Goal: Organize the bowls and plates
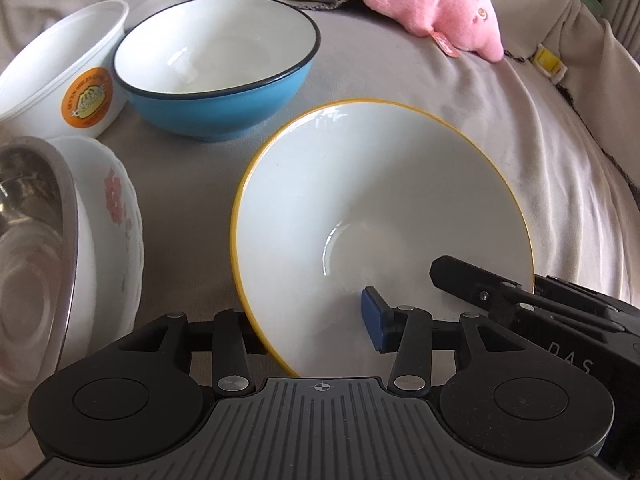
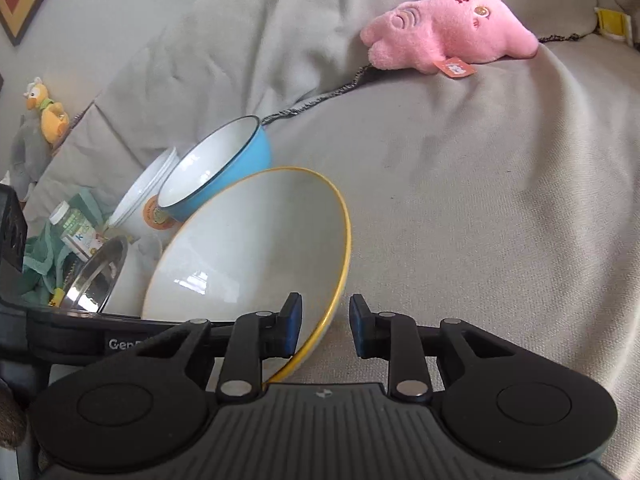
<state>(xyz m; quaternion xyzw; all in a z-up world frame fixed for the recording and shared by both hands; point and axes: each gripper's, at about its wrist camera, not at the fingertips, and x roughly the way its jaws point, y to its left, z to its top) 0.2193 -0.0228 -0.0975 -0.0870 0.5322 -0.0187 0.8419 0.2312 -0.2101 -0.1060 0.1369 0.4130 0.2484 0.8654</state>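
Note:
A white bowl with a yellow rim (image 1: 384,200) lies on the grey sofa cover; it also shows in the right wrist view (image 2: 256,232). My left gripper (image 1: 316,320) is open and straddles its near rim, with the right pad (image 1: 372,320) inside the bowl and the left finger hidden behind the rim. My right gripper (image 2: 325,326) is open and straddles the opposite rim, with the left pad (image 2: 292,324) inside the bowl. A blue bowl (image 1: 218,68) stands behind. A steel bowl (image 1: 32,248) sits inside a white flowered bowl (image 1: 116,216) at the left.
A white plastic tub with an orange label (image 1: 68,76) stands at the far left. A pink plush toy (image 1: 436,4) lies at the back, also seen in the right wrist view (image 2: 452,28). A bottle and green cloth (image 2: 76,232) lie at the left.

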